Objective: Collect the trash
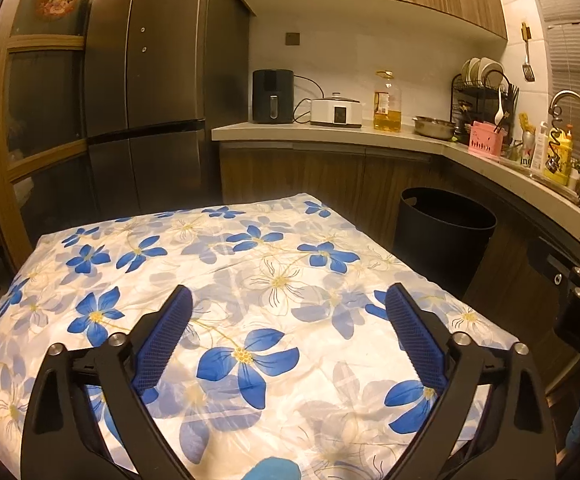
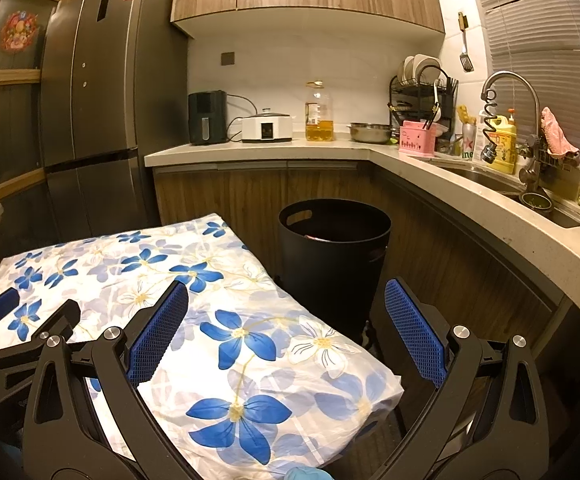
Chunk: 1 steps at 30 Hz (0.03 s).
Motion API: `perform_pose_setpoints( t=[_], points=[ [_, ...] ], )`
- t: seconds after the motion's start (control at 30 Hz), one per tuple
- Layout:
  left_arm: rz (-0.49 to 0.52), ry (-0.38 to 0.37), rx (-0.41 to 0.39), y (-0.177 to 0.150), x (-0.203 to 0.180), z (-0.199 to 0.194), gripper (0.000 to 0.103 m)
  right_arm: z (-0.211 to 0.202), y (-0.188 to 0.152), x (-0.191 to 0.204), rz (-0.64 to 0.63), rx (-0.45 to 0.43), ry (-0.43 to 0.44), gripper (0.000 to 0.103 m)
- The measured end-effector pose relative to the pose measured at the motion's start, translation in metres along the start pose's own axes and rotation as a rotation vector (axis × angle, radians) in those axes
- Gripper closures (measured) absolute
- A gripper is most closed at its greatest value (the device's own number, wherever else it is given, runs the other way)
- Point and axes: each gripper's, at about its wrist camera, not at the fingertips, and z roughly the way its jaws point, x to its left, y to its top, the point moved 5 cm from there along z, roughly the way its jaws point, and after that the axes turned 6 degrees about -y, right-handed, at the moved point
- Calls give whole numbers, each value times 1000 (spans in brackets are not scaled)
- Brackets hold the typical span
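A black round trash bin (image 1: 443,236) stands on the floor right of the table; in the right wrist view the bin (image 2: 333,256) has something pinkish inside. My left gripper (image 1: 288,304) is open and empty above the table with the blue-flowered cloth (image 1: 218,264). My right gripper (image 2: 286,300) is open and empty over the table's right corner (image 2: 329,364), short of the bin. The left gripper also shows at the left edge of the right wrist view (image 2: 30,320). No loose trash shows on the cloth.
A kitchen counter (image 2: 409,160) wraps around the back and right, with an air fryer (image 2: 208,118), a cooker, an oil bottle (image 2: 319,114), a dish rack and a sink (image 2: 489,178). A tall fridge (image 1: 146,80) stands at the back left.
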Motion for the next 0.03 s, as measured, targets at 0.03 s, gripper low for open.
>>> perform_pose_setpoints(
  t=[0.03],
  points=[
    [-5,1,0,0,0,0,9,0,0,0,0,-1,0,6]
  ],
)
